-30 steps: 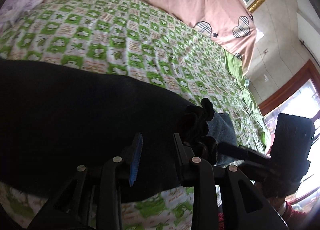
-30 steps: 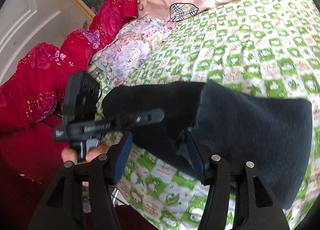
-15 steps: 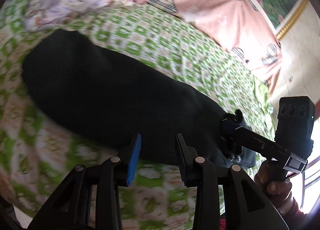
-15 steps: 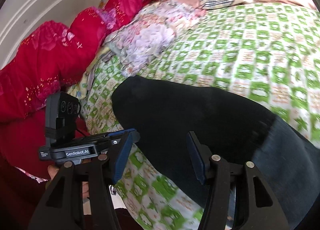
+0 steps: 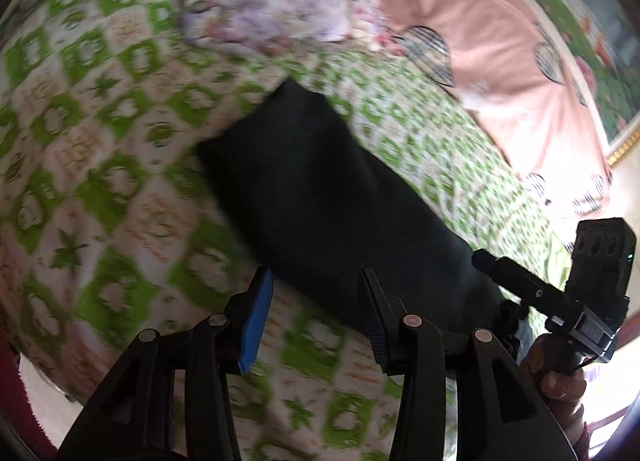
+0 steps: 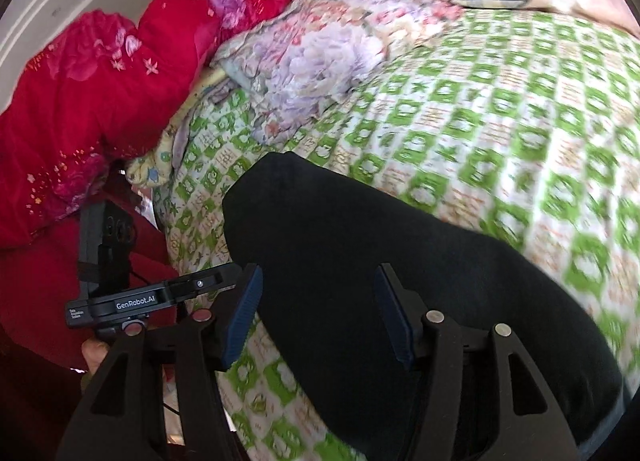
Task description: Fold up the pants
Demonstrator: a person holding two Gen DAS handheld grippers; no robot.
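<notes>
While the pants (image 5: 332, 197) lie flat on the bed (image 5: 100, 165) as one long dark strip, I judge the first lengthwise fold done and the crosswise folds still to come. From the left hand-held gripper (image 5: 316, 313) I see nothing between the fingers, and the jaws are opening above the near edge of the cloth. From the right hand-held gripper (image 6: 320, 313) the jaws are spread and opening a little too, hovering over the pants with no cloth pinched. A second ago the right one was clamped on a bunched, lighter end of the pants; now that cloth is released. Both views have swung toward the strip's far end, near the floral pillow (image 6: 320, 57).
</notes>
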